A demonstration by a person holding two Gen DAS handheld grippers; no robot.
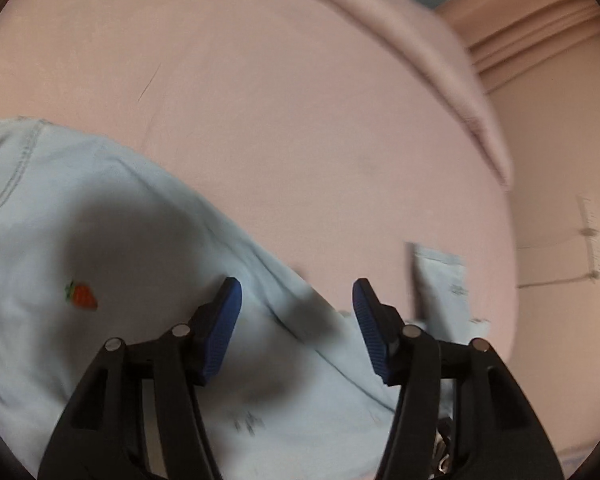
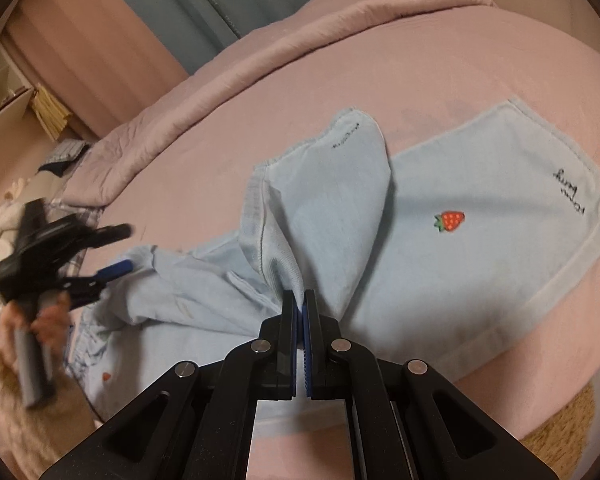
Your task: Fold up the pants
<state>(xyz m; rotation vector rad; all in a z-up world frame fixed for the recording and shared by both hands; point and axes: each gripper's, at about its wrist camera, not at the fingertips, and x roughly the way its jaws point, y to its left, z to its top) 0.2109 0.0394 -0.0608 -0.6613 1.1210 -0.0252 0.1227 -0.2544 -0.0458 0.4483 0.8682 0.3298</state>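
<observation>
Far left of the right wrist view: blurred left gripper (image 2: 118,250) in a person's hand (image 2: 46,320), fingers apart, nothing seen between them, tips at the rumpled edge of the pale blue pants (image 2: 440,216); clutter beyond it too smeared to name; just ahead of the right gripper (image 2: 299,300), jaws pinched tight on a raised ridge of the cloth, one leg lifted and draped back toward its tips; right of those tips, the other leg flat on the pink bed (image 2: 420,60), strawberry print (image 2: 450,220) and dark lettering near the hem, lettering unreadable; from the left wrist view, all motion-blurred: pants cut off at the left and lower edges, a small red print (image 1: 82,295) left of the spread blue pads (image 1: 224,328), cloth under and between them but untouched; right of the pads, a hem corner lying on the bed, partly hidden behind the right finger
</observation>
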